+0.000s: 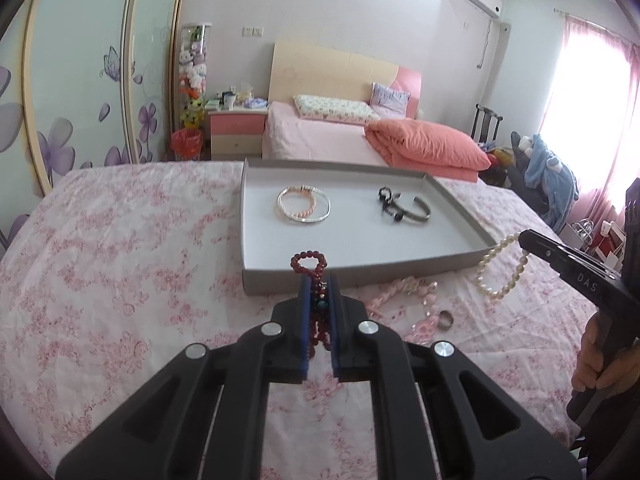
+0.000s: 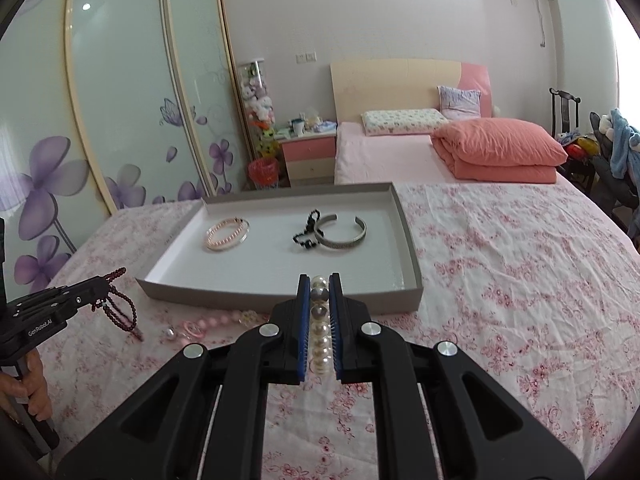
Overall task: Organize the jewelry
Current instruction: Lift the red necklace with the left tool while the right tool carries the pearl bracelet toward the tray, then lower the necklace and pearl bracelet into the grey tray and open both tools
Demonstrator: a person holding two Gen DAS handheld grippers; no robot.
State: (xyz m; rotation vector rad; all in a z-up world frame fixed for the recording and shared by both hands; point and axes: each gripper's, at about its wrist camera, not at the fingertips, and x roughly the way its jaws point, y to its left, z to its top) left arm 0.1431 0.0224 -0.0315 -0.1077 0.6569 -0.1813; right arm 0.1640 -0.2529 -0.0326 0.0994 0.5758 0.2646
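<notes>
A grey cardboard tray [image 1: 360,276] [image 2: 280,296] lies on the floral bedspread. In it are a pink bead bracelet with a silver bangle [image 1: 304,204] [image 2: 227,234], a black bead piece [image 1: 387,202] [image 2: 307,232] and a silver cuff [image 1: 416,210] [image 2: 340,232]. My left gripper [image 1: 319,280] [image 2: 105,282] is shut on a dark red bead bracelet [image 1: 310,262] [image 2: 120,308], held just in front of the tray's near wall. My right gripper [image 2: 320,280] [image 1: 522,238] is shut on a white pearl bracelet [image 2: 320,328] [image 1: 502,270], held near the tray's front right corner.
A pink chain necklace [image 1: 404,292] [image 2: 208,324] and a small metal ring [image 1: 446,319] [image 2: 170,333] lie on the bedspread in front of the tray. A second bed with an orange quilt [image 1: 428,146], a nightstand [image 1: 236,128] and wardrobe doors stand behind.
</notes>
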